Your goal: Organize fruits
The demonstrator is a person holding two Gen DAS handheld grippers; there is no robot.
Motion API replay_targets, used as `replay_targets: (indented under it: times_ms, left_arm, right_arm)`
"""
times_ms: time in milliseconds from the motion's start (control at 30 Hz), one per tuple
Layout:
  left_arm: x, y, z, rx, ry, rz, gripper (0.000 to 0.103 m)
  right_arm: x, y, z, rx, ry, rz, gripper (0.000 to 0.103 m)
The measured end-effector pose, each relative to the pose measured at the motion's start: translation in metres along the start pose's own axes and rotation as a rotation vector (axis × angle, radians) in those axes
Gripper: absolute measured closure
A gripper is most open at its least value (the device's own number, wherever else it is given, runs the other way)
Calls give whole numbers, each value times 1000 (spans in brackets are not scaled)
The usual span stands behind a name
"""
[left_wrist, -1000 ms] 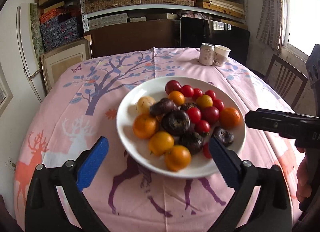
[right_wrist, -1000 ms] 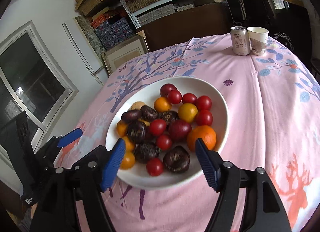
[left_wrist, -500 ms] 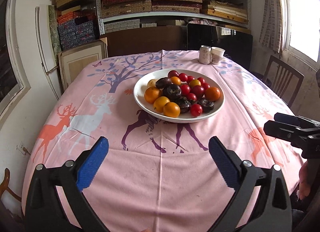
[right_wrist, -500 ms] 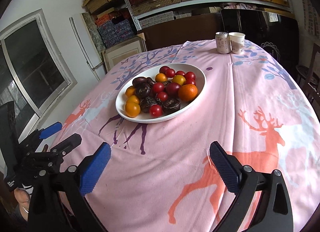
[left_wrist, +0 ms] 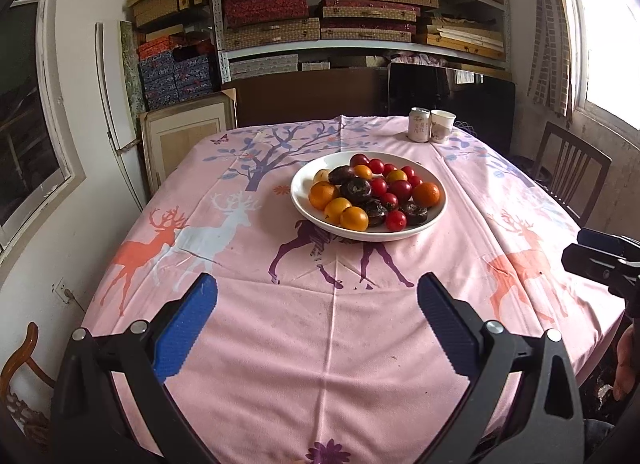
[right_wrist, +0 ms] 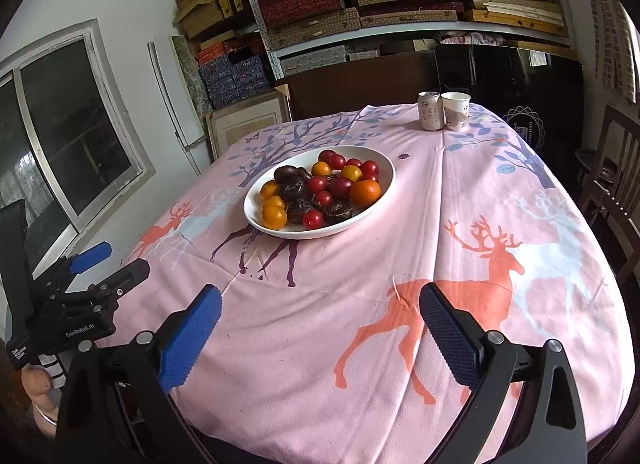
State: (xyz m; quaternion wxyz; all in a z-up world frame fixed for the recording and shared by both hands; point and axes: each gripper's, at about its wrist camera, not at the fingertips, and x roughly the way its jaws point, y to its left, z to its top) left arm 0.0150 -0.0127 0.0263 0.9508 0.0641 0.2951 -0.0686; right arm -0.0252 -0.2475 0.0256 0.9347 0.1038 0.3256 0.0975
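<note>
A white plate [left_wrist: 304, 208] in the middle of the table holds a mixed pile of oranges [left_wrist: 354, 218], red plums [left_wrist: 396, 221] and dark fruits [left_wrist: 359, 189]. It also shows in the right wrist view [right_wrist: 382, 190]. My left gripper [left_wrist: 316, 324] is open and empty, well back from the plate near the table's front edge. My right gripper [right_wrist: 320, 324] is open and empty, also far back from the plate. Each gripper shows at the other view's edge, the left one [right_wrist: 108, 264] and the right one [left_wrist: 600, 252].
A pink tablecloth [left_wrist: 328, 344] with deer and trees covers the round table. A drink can [left_wrist: 419, 125] and a paper cup [left_wrist: 442, 126] stand at the far edge. Wooden chairs [left_wrist: 572, 172] stand at the right. Shelves with boxes fill the back wall.
Both grippers have pulled back and up from just above the plate to the table's near edge. The plate now looks small and distant. Both stay open and empty.
</note>
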Motion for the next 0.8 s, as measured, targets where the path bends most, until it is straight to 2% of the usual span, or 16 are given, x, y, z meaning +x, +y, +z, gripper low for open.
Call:
replay_targets:
  times_ms: [333,567,800]
  left_arm:
    - [-13,-5,1,18,-46,39,5]
    - [-13,-6,2,19,-33,15,5]
    - [-9,-3,1,8,-26,29,5]
  right_arm:
    - [-9,2,-5,-8,-14,-7,3]
    - [-10,-2,-8,7,-12,-6,3]
    - [-9,-6,-8,15,-8,-8,3]
